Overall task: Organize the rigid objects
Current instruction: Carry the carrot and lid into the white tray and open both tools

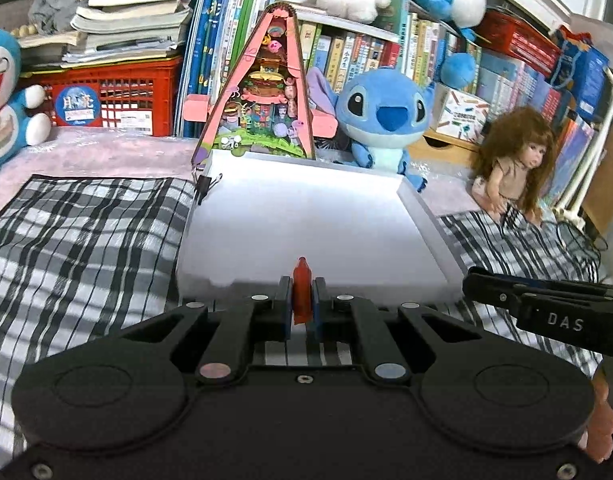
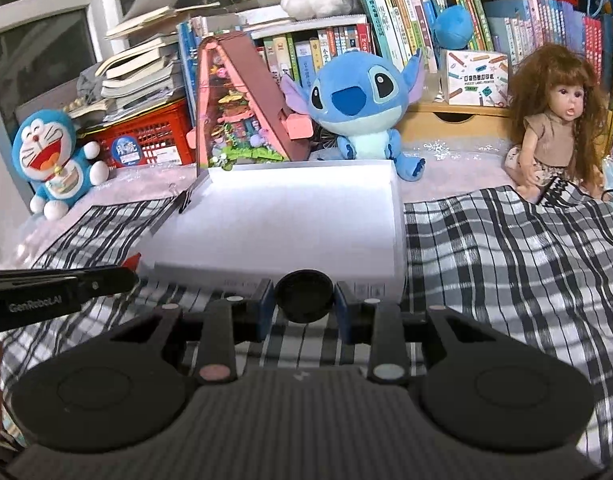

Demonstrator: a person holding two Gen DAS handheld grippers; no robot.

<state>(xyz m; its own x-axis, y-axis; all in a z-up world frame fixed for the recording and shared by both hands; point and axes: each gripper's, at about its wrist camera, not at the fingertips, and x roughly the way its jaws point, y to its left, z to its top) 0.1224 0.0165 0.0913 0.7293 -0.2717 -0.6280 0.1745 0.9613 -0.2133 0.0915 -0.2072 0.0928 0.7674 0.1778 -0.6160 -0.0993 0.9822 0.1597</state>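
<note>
A white shallow box (image 1: 306,216) (image 2: 290,224) lies on the checked cloth (image 1: 86,232) (image 2: 506,256), straight ahead of both grippers. My left gripper (image 1: 302,300) is shut on a thin orange-red piece (image 1: 301,290) that stands upright between its pads, just before the box's near edge. My right gripper (image 2: 304,300) is shut on a round black object (image 2: 304,294), also at the box's near edge. The right gripper's finger shows at the right of the left wrist view (image 1: 546,304); the left gripper's finger shows at the left of the right wrist view (image 2: 58,288).
Behind the box stand a pink triangular toy house (image 1: 262,92) (image 2: 242,108), a blue plush (image 1: 386,116) (image 2: 362,104), a doll (image 1: 514,160) (image 2: 554,120), a blue cat plush (image 2: 54,156), a red crate (image 1: 118,96) and shelves of books (image 1: 386,48). A black binder clip (image 1: 204,186) grips the box's far left corner.
</note>
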